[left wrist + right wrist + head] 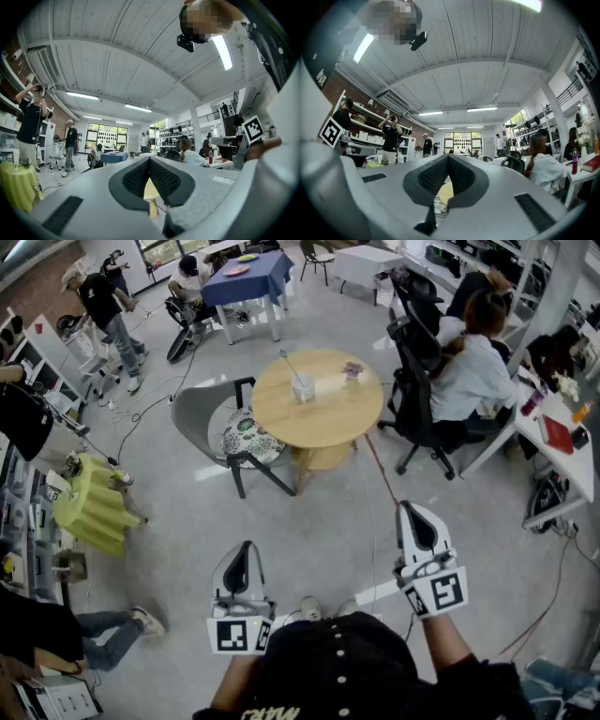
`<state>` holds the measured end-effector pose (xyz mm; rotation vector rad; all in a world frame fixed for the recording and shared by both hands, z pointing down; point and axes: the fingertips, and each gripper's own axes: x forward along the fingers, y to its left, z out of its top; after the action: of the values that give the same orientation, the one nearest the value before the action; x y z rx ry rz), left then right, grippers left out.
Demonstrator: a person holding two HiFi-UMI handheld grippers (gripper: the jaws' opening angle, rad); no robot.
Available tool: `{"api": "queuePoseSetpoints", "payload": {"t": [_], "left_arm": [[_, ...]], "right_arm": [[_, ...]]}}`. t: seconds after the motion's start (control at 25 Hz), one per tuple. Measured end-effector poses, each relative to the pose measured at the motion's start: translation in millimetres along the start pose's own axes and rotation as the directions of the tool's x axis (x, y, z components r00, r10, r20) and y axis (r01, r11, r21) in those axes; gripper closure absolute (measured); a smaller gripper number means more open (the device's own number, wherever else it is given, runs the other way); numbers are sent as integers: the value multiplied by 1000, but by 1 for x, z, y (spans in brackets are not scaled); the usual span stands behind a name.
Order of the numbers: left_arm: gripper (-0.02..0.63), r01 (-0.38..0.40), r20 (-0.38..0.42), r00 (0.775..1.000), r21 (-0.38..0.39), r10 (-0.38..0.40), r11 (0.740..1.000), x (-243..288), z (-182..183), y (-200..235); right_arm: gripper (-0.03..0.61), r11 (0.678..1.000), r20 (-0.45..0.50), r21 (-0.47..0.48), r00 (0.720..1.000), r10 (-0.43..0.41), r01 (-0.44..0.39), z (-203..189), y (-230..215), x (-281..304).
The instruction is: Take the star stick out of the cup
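Although the star stick is small at this range, it is seen as a thin rod leaning to the far left out of the pale cup. The cup stands near the middle of the round wooden surface, far from both grippers. The stick's star end cannot be made out. The stick is judged to be very light and fairly stiff, but slim enough to twist or slip between pads. It is therefore best taken on the bare shaft just above the cup's rim and lifted along its own lean. The cup, likely light too, may be dragged or tipped unless it is steadied. The left gripper and the right gripper are held near the person, each with jaws together and nothing between them.
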<state>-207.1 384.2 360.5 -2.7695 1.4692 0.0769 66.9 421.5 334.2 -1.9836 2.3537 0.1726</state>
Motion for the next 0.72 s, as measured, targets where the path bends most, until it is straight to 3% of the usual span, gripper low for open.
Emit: {"api": "queuePoseSetpoints", "payload": {"t": [0.16,0.36,0.64,0.68,0.72], "left_arm": [[614,-1,-3,1000,0,1,1000,5,-1,-4],[614,2,-1,1000,-7,-2,1000,5,0,0],[614,12,-6,1000,-9,-12,1000,9,-1,2],[614,14,-7,1000,-11,-14,1000,10,-2,4],[614,16,-7,1000,-13,-16,1000,11,-2,6]], "right_arm": [[580,1000,11,-6,1000,0,0,0,-5,1],[580,996,71,79,996,45,-50,8,4,-2],[580,997,71,65,997,36,-40,8,5,2],[573,997,68,64,997,34,-38,7,5,4],[502,997,65,70,997,34,-39,6,6,6]]}}
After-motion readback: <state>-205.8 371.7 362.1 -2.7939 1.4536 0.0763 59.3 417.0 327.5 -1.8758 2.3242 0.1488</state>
